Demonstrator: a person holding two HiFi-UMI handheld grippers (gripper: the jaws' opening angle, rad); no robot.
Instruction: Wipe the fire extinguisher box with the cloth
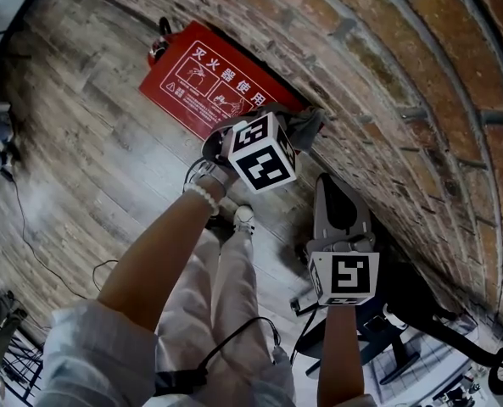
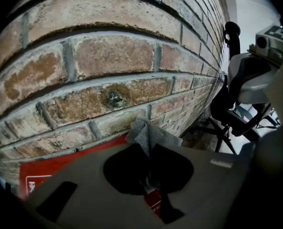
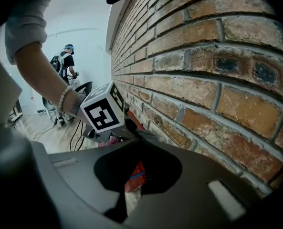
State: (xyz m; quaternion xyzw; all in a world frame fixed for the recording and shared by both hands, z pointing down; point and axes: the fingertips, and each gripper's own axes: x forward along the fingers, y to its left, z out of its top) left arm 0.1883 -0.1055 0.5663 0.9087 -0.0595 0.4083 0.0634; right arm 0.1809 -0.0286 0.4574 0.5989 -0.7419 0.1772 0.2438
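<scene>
Brick wall (image 1: 404, 75) behind red box (image 1: 200, 79) and cloth (image 2: 151, 135), chair (image 2: 221, 106) nearby

Red-brown brick wall (image 1: 387, 75); grey wood-plank floor (image 1: 90, 159); black office chair (image 2: 221, 104) nearby.

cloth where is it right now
The cloth is pinched by the left gripper near the head view's centre, at the right-hand end of the fire extinguisher box, beside the brick wall.

An indoor workspace, an office or studio by its look. In the head view a bare brick wall (image 1: 387, 75) runs from 12 to 3 o'clock, wood-plank floor (image 1: 81, 142) spreads at 9, a red fire extinguisher box (image 1: 209, 79) lies at 12, and a wheeled office chair (image 1: 429, 312) stands at 5.
</scene>
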